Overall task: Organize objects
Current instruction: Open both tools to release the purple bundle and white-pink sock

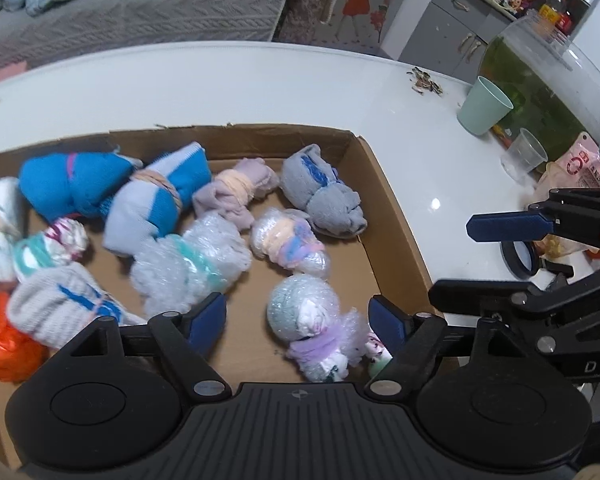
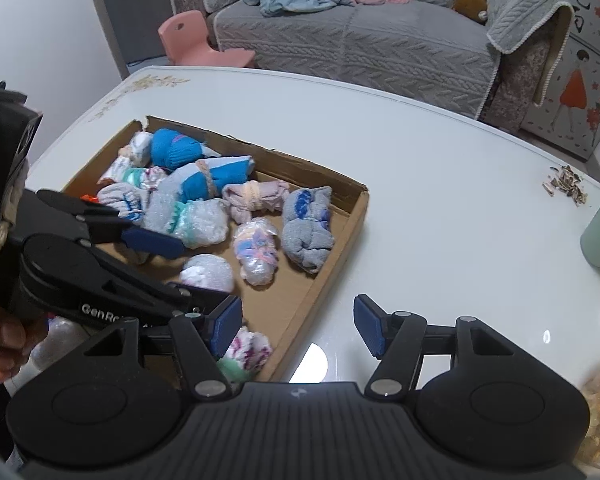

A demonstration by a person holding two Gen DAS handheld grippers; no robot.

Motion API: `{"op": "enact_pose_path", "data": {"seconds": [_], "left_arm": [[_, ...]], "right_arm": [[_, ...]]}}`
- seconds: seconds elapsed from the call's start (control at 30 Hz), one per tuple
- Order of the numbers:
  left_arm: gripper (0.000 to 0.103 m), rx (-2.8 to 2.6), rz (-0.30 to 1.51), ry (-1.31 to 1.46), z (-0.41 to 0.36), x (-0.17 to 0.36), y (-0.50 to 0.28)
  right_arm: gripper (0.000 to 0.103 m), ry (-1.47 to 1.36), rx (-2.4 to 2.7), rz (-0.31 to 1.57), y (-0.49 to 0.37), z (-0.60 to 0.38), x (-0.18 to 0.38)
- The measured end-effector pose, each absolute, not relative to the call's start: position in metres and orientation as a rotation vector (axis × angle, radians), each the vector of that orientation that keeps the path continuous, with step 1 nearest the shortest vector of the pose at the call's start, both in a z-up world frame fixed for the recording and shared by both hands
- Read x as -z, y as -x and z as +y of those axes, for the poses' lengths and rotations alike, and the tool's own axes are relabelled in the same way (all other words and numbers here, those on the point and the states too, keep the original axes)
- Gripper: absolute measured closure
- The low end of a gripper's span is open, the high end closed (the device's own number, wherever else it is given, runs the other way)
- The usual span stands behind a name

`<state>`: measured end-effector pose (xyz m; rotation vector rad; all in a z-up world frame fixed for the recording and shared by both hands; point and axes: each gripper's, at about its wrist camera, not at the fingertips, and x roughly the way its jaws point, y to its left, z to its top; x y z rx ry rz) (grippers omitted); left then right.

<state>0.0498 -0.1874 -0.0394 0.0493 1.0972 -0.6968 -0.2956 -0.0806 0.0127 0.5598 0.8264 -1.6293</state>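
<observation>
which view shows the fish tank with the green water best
The left wrist view. The fish tank stands at the table's far right behind the mint green cup, its clear dome and green water mostly in frame. The right wrist view does not show the tank at all; only the cup's edge appears at its right border.

Black grippers (image 1: 298, 316) — blue pads (image 2: 370, 326)

"GenRo…" on left gripper (image 2: 172, 246), "DA…" on right gripper (image 1: 496, 228)
</observation>
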Motion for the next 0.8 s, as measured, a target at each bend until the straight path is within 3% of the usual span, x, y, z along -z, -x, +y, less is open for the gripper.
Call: {"op": "enact_pose_path", "data": {"seconds": [0.3, 0.8], "left_arm": [[0.018, 0.738, 1.052, -0.247, -0.184, 0.029, -0.040], [0.014, 0.722, 0.994, -0.310, -0.166, 0.004, -0.015]], "right_arm": [[0.045, -0.542, 1.437, 0.911, 0.273, -0.080, 0.001], [0.033, -0.531, 1.423, 0.929, 0.261, -0.069, 0.006]]}}
